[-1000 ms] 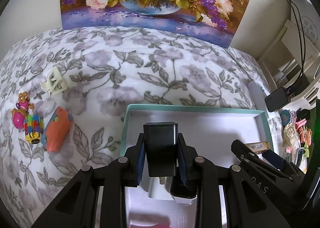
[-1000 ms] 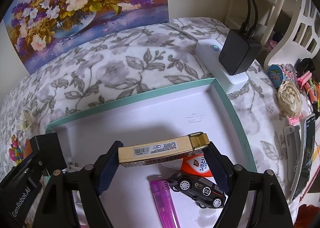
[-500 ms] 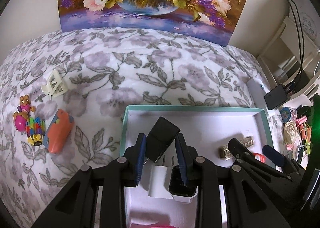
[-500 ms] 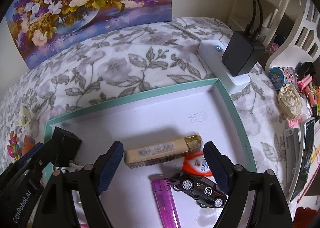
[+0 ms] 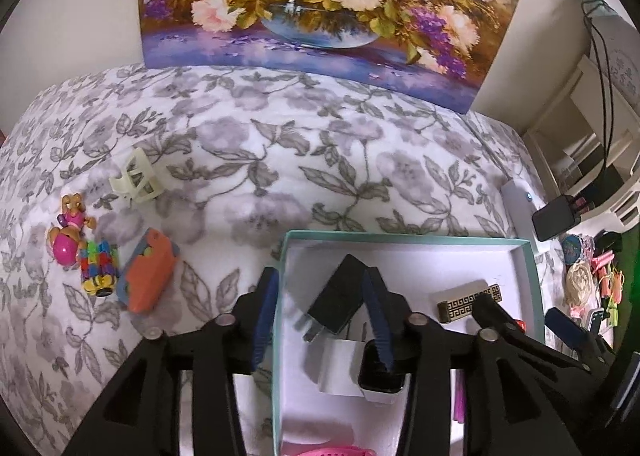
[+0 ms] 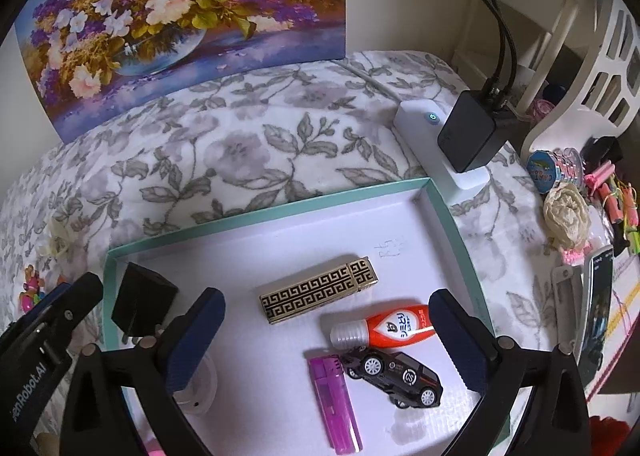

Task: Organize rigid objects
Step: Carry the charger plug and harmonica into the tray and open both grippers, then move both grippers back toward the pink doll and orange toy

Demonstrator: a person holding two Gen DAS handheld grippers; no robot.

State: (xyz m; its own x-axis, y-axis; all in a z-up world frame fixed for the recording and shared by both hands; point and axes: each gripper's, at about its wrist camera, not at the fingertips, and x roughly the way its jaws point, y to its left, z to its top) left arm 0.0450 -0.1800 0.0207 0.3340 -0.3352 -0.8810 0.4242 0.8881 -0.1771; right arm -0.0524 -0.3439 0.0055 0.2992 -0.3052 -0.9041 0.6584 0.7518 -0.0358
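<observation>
A black plug charger (image 5: 338, 296) lies tilted on the floor of the teal-rimmed white box (image 5: 400, 238), prongs toward the lower left. My left gripper (image 5: 320, 276) straddles the box's left wall. Its jaws are opening; the charger sits loose between them, close to the right pad. In the right wrist view a gold-and-black patterned lighter (image 6: 320, 296) lies flat on the floor of the box (image 6: 280, 211). My right gripper (image 6: 326, 298) hangs above it with its jaws opening wide, well clear of the lighter.
The box also holds a red-and-white bottle (image 6: 384, 328), a black toy car (image 6: 396, 376), a purple lighter (image 6: 334, 400) and a white charger (image 5: 340, 368). On the floral cloth left of it lie a cream hair claw (image 5: 136, 179) and an orange toy (image 5: 148, 280). A power strip with adapter (image 6: 468, 135) sits behind the box on the right.
The left jaws have spread and the black charger, held upright before, has tipped onto the box floor. The right jaws widened and the patterned lighter dropped from their grip onto the floor.
</observation>
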